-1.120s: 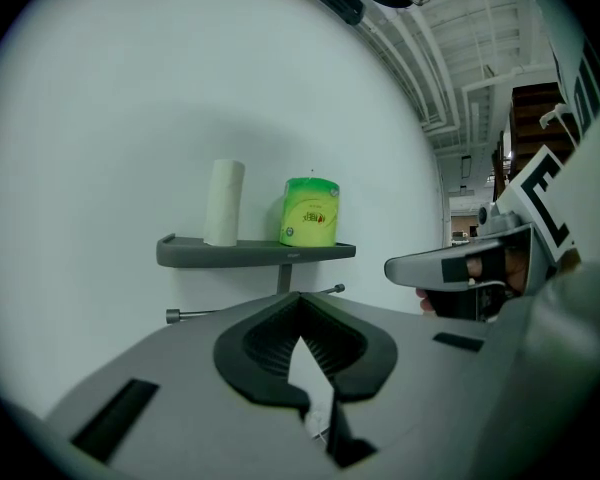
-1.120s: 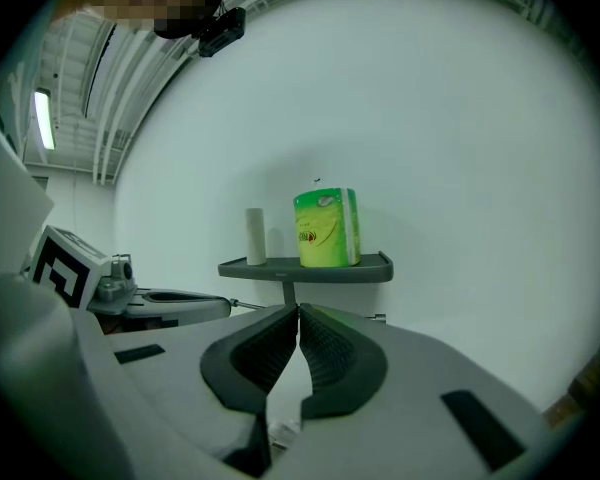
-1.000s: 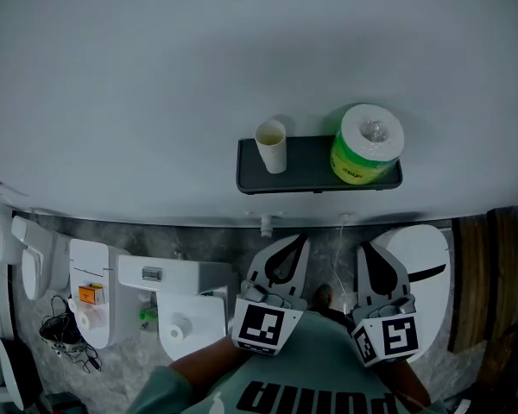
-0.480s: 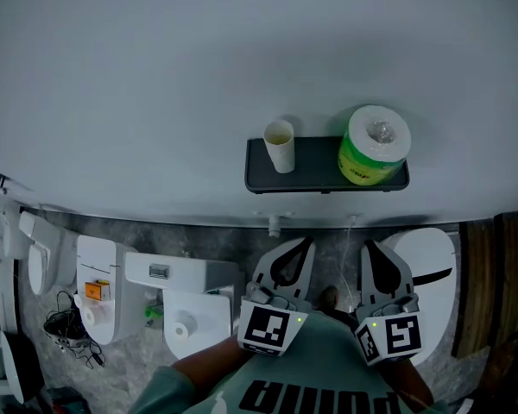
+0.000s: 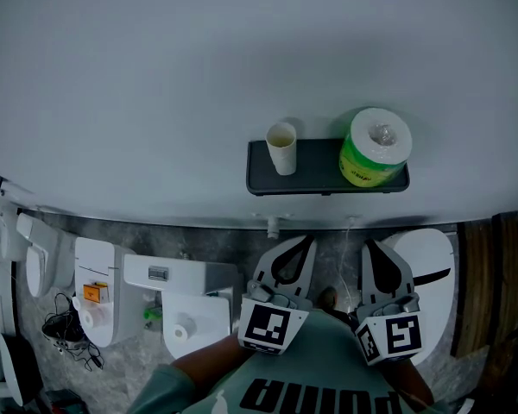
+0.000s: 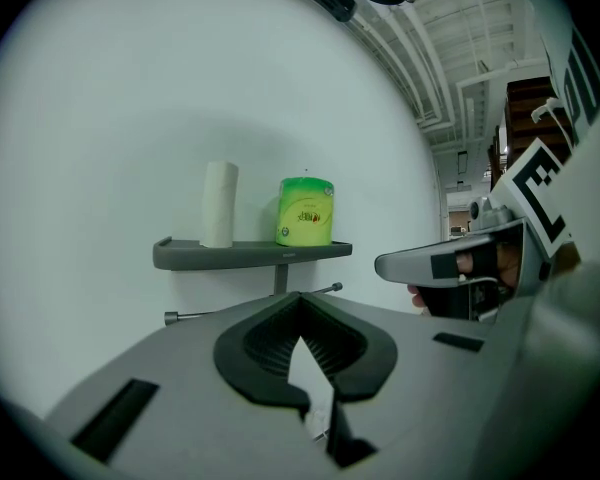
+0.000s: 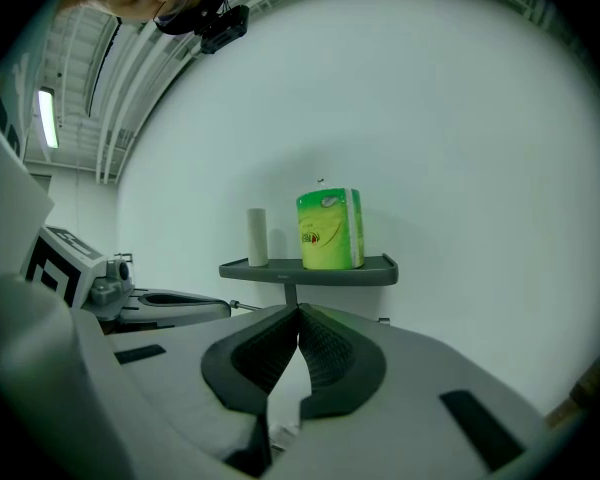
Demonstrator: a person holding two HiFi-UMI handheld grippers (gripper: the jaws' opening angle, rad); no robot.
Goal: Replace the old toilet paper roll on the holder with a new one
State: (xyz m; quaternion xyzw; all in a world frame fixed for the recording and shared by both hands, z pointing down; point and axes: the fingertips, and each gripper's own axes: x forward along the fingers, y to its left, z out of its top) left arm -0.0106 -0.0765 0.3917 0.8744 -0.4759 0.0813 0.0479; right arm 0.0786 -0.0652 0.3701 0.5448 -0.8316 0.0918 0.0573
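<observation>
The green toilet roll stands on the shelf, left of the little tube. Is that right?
Not quite. The green toilet roll does stand on the shelf, but it is to the right of the little tube, not the left. The head view shows this, and both gripper views show the same order.

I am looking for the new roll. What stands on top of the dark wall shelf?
A bare cardboard tube at the left and a green-wrapped paper roll at the right, both upright. The shelf surface beneath them is covered.
</observation>
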